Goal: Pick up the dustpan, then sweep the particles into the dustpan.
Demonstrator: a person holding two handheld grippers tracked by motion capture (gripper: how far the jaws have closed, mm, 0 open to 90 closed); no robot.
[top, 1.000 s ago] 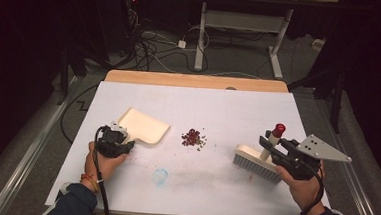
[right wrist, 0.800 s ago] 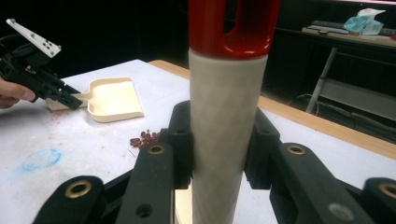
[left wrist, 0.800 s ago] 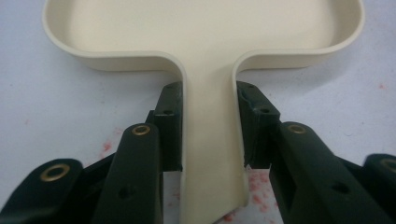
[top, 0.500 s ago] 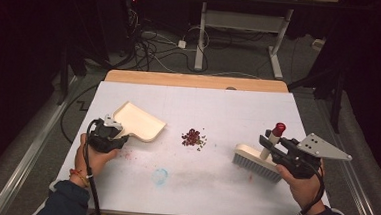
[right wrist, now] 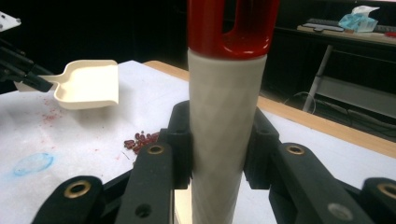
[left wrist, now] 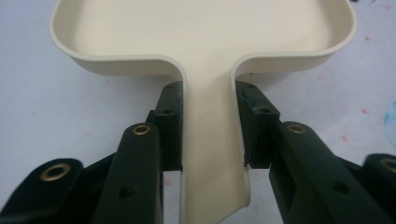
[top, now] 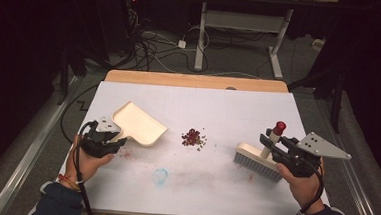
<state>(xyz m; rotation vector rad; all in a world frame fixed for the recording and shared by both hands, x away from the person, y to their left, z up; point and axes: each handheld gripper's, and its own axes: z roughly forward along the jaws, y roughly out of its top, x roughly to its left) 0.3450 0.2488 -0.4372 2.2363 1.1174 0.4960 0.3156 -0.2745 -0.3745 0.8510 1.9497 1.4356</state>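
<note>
A cream dustpan (top: 138, 124) lies on the white table (top: 228, 110) at the left, its mouth facing the middle. My left gripper (top: 107, 141) is shut on the dustpan's handle (left wrist: 210, 140), one jaw on each side. A small pile of dark red bits (top: 193, 137) sits mid-table, also seen as the red bits (right wrist: 142, 139) in the right gripper view. At the right, a hand brush (top: 258, 160) rests bristles down on the table. My right gripper (top: 276, 145) is shut on its cream handle (right wrist: 224, 121), which ends in a red cap (right wrist: 231, 25). The dustpan (right wrist: 88, 84) lies beyond the pile.
A blue smudge (top: 160, 176) and faint red marks stain the table near the front. The table's wooden far edge (top: 195, 80) borders a dark floor with cables (top: 152, 40) and another table's legs (top: 277, 42). The person's hands hold both grippers at the near corners.
My left gripper has moved left and back with the dustpan, dragging it away from the pile. The right gripper and brush have stayed put.
</note>
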